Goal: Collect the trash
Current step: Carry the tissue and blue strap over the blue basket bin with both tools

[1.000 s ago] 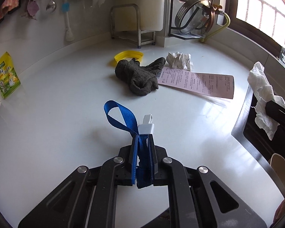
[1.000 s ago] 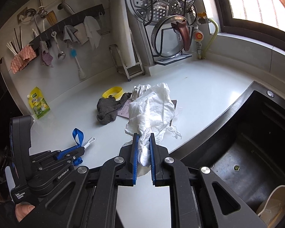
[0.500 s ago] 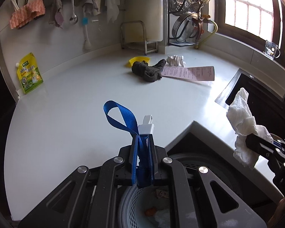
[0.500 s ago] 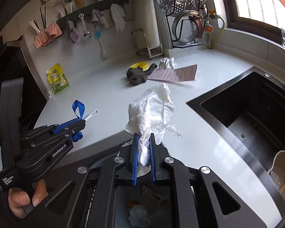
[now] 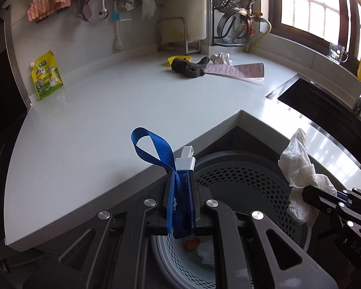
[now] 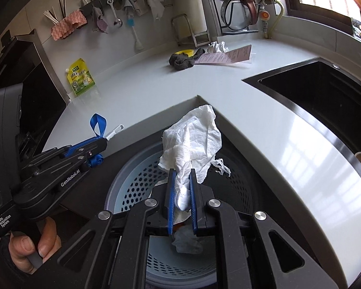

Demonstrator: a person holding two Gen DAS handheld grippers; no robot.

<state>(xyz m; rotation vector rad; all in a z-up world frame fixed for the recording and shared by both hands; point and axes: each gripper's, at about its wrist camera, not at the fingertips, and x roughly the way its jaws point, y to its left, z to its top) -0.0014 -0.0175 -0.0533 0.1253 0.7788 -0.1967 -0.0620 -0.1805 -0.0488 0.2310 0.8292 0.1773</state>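
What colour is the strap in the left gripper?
Blue. The strap loops up from the shut left gripper, clearest in the left wrist view.

Both grippers are black linkage frames with round silver pivot screws and blue-lined jaws. The left gripper (image 6: 102, 145) carries white "GenRobot.AI" and "Data Acquisition System" lettering; a dark cuff covers the wrist.

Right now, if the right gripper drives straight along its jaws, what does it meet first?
Probably the perforated bin just beyond the right gripper, which is shut on the crumpled tissue; depth is unclear.
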